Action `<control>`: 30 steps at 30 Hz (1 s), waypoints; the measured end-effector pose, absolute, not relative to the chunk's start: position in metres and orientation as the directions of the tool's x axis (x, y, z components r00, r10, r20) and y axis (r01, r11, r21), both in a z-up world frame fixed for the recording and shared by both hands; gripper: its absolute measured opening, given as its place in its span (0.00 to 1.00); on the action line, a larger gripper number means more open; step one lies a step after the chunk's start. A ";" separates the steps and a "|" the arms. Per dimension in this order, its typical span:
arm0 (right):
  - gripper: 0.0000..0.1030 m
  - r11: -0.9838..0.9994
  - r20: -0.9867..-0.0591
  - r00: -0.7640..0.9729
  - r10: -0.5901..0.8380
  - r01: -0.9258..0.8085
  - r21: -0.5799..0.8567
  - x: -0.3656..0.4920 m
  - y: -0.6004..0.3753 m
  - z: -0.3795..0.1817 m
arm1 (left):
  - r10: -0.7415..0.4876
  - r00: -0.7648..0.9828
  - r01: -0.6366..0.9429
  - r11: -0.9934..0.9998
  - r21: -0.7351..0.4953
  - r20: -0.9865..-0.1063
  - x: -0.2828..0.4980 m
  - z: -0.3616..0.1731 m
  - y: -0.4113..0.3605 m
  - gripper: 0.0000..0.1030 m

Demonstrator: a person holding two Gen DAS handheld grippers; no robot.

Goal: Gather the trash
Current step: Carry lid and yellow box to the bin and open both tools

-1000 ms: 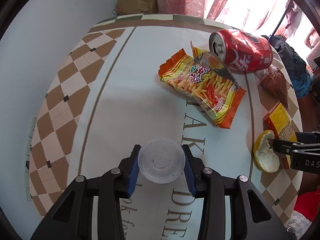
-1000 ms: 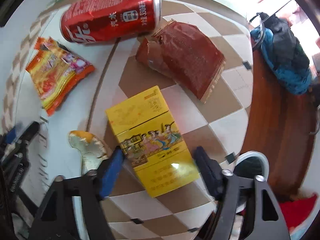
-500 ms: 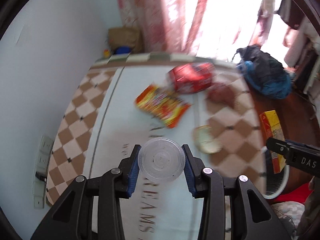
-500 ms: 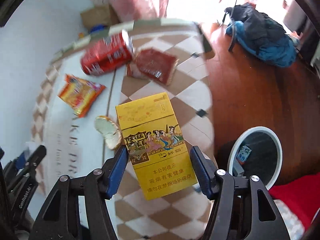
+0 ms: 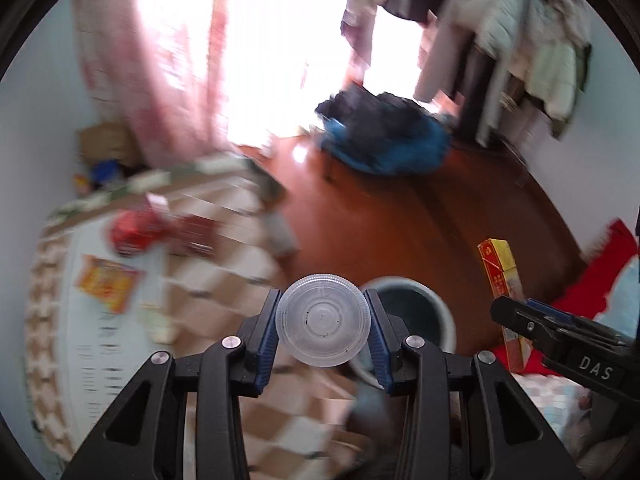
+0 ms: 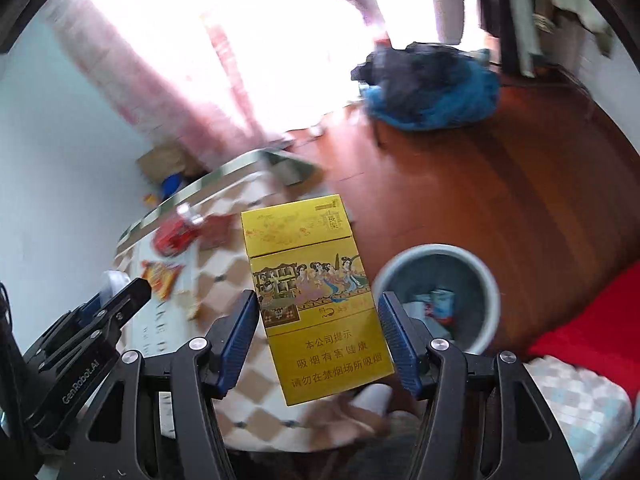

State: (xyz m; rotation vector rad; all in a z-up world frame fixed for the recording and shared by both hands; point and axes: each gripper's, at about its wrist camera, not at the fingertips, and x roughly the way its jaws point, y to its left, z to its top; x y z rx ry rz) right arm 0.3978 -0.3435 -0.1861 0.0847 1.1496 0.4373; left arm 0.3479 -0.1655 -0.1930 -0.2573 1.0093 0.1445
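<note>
Although much of the room behind is smeared by motion blur, both grippers and what they carry show sharply. The left gripper is clamped on a clear plastic lid, a ribbed round disc seen face-on, with a blue pad pressed to each side of its rim. Just behind the lid sits a round waste bin on the wooden floor; the lid and a gripper finger hide its near left part. The right gripper holds a yellow cigarette box upright in the air, its printed face toward the camera. Its blue pads sit against the box's two long edges and its jaws are closing; whether the pads press firmly cannot be made out. In the right wrist view the bin lies to the right of the box, with a few packets inside too small to identify. The table with its checkered cloth is at the left, partly covered by the box. On it lie a red drink can, a dark red wrapper and an orange snack bag, all blurred. A blue and black heap of fabric rests on the floor beyond. The bright window washes out the pink curtain.
</note>
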 end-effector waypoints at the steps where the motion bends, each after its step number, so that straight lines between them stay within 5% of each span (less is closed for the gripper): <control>1: 0.62 0.922 -0.869 0.337 0.363 -0.266 0.282 0.403 -0.360 -0.190 | -0.030 0.507 -0.226 0.960 -0.166 -0.861 0.358 -0.204 -0.174 0.35; 12: 0.61 0.964 -0.946 0.193 0.262 -0.016 0.264 0.473 -0.482 -0.323 | -0.211 0.188 -0.197 0.949 -0.247 -0.959 0.449 -0.348 -0.233 0.36; 14: 0.61 0.966 -0.955 0.151 0.255 0.006 0.259 0.483 -0.488 -0.352 | -0.198 0.149 -0.210 0.951 -0.227 -0.969 0.460 -0.364 -0.238 0.49; 16: 0.61 0.967 -0.963 0.102 0.249 0.022 0.252 0.493 -0.491 -0.381 | -0.184 0.135 -0.221 0.952 -0.210 -0.974 0.469 -0.373 -0.242 0.78; 21: 0.62 0.966 -0.968 0.032 0.248 0.061 0.250 0.512 -0.491 -0.433 | -0.130 0.104 -0.245 0.957 -0.152 -0.986 0.476 -0.388 -0.242 0.89; 25: 0.96 0.967 -0.969 0.008 0.248 0.064 0.248 0.516 -0.489 -0.451 | -0.048 0.101 -0.228 0.971 -0.070 -0.994 0.469 -0.388 -0.244 0.89; 30: 1.00 0.978 -0.979 -0.001 0.206 0.043 0.206 0.510 -0.485 -0.455 | 0.029 0.096 -0.212 0.977 0.007 -0.995 0.463 -0.391 -0.242 0.89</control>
